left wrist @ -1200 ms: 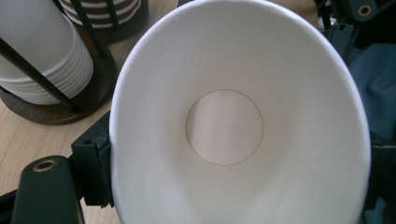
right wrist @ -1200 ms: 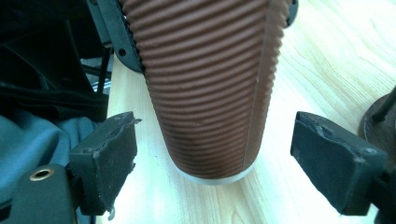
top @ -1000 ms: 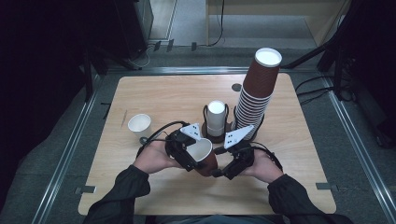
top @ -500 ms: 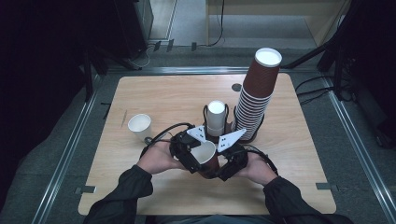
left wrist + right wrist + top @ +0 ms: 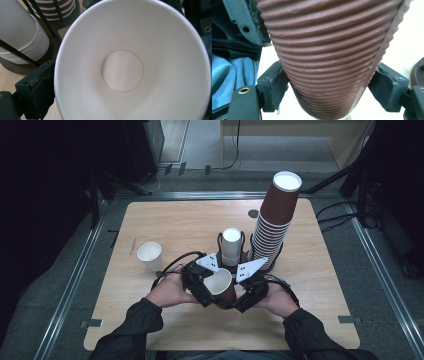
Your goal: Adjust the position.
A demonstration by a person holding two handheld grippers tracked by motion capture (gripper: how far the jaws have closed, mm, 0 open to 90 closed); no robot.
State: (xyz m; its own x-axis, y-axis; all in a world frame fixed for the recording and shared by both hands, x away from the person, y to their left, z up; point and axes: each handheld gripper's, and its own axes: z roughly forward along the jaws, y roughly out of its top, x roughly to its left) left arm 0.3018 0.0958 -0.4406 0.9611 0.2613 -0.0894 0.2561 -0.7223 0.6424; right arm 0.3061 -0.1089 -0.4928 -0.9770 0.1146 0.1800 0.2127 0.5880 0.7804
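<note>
High view: left gripper [image 5: 204,287] just opened beside brown cup [image 5: 223,288]

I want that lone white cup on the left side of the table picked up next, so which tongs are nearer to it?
Left. The left tongs sit right of the white cup and nearer the person; the right tongs lie farther right, beyond the brown cup held between both.

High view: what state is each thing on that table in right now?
Brown cup: empty, tipped sideways, held off the table.
Left hand-held gripper: open, jaws just been opening, cup rim between them.
Right hand-held gripper: jaws just been closing, shut on the brown cup.
Brown stack: upside down, in its holder.
White stack: upside down, in its holder.
Single white cup: upright, empty.
</note>
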